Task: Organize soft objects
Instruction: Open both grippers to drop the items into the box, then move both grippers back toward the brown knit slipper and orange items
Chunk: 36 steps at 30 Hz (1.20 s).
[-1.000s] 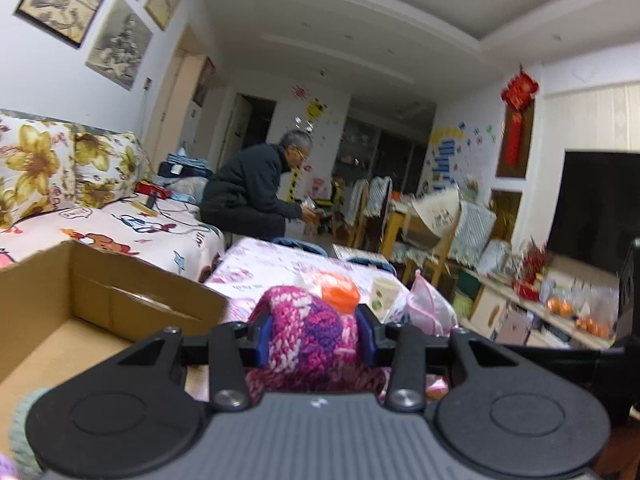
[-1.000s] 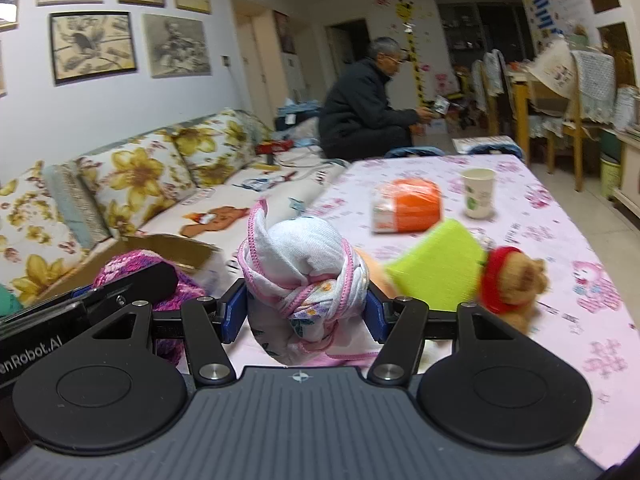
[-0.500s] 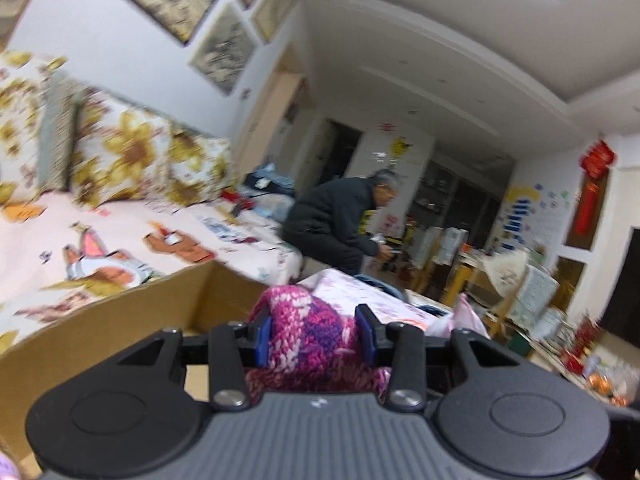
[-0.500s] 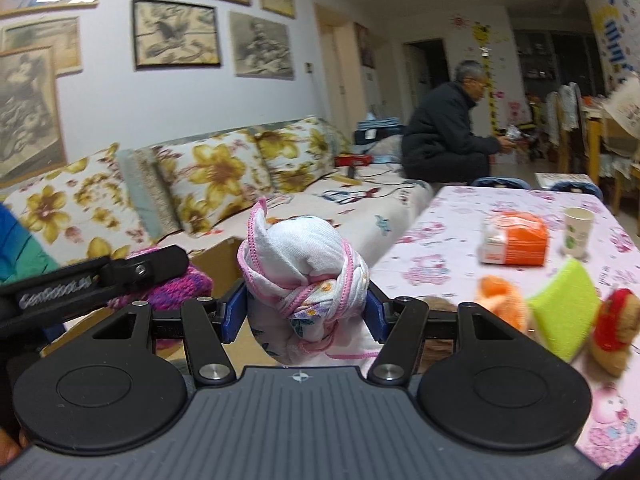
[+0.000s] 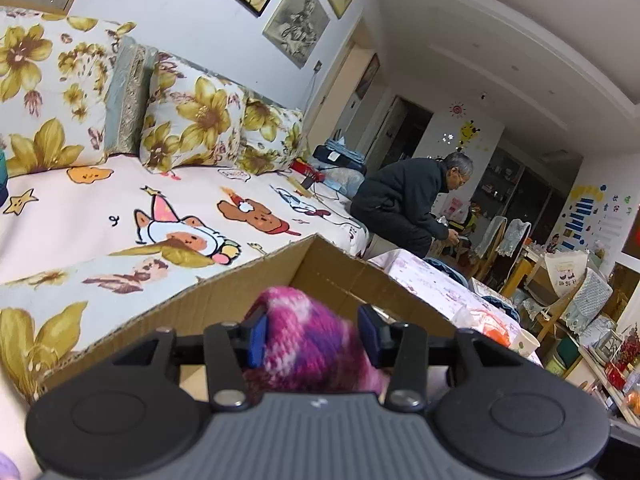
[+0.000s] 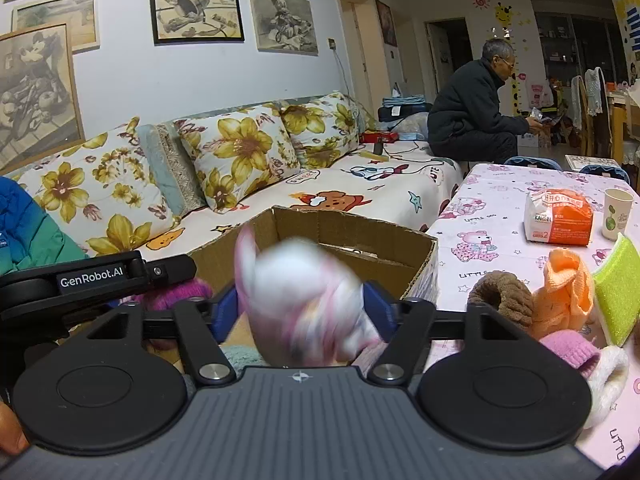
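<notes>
My left gripper [image 5: 312, 336] is shut on a pink and purple knitted item [image 5: 308, 344] and holds it over the open cardboard box [image 5: 224, 300]. My right gripper [image 6: 306, 306] is shut on a white cloth bundle with pink trim [image 6: 304, 300], blurred by motion, above the box's [image 6: 360, 236] near side. The left gripper [image 6: 96, 280] shows at the left of the right wrist view with the knitted item [image 6: 180, 294] under it. Brown [image 6: 504, 300], orange [image 6: 568, 296], pink [image 6: 568, 350] and white [image 6: 608, 376] soft items and a green sponge [image 6: 618, 296] lie on the table.
The box stands between a floral sofa [image 6: 248, 168] and a table with a pink cloth [image 6: 492, 220]. An orange packet [image 6: 560, 218] and a paper cup [image 6: 616, 214] are on the table. A person [image 6: 476, 116] sits at the sofa's far end.
Both grippers have swung left toward the sofa and come over the cardboard box, each still holding its soft item. The white bundle now looks blurred from motion.
</notes>
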{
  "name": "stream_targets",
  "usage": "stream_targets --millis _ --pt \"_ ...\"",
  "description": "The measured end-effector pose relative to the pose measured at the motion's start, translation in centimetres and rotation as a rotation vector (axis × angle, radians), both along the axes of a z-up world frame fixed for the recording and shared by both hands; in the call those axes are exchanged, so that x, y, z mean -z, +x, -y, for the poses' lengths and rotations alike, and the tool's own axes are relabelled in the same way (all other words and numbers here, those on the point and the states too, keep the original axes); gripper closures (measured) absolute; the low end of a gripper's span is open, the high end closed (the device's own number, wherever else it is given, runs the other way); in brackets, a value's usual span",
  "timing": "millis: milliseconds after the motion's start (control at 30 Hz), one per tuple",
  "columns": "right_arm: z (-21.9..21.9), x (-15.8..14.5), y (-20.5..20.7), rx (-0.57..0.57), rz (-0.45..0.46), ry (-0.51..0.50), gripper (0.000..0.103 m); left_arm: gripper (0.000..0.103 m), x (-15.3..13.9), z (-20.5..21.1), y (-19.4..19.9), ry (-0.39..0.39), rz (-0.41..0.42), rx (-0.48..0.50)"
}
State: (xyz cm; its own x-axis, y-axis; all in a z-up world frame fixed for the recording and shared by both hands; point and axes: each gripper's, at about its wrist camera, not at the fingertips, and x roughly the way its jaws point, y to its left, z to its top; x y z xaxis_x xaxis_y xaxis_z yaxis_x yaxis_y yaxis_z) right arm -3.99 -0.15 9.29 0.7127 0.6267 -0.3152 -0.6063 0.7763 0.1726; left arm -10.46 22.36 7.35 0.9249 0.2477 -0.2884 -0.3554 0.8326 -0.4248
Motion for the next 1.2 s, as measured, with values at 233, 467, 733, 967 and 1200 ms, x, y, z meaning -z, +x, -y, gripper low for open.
stream_targets --millis 233,467,733,967,1200 --pt "2.1 -1.4 -0.7 0.083 0.045 0.053 0.003 0.038 -0.7 1.1 -0.4 0.076 0.023 -0.006" --pt "3.6 -0.9 -0.5 0.159 0.015 0.046 0.003 0.036 -1.1 2.7 -0.1 0.138 0.037 0.028" --pt "4.6 -0.4 -0.4 0.229 0.002 0.030 0.003 0.033 -1.4 4.9 0.3 0.218 0.045 0.066" --pt "5.0 -0.4 -0.5 0.278 -0.005 0.022 0.003 0.030 -1.8 6.4 0.5 0.274 0.052 0.081" --pt "5.9 -0.4 -0.5 0.324 -0.013 0.022 0.003 0.030 -1.9 8.7 1.0 0.328 0.054 0.121"
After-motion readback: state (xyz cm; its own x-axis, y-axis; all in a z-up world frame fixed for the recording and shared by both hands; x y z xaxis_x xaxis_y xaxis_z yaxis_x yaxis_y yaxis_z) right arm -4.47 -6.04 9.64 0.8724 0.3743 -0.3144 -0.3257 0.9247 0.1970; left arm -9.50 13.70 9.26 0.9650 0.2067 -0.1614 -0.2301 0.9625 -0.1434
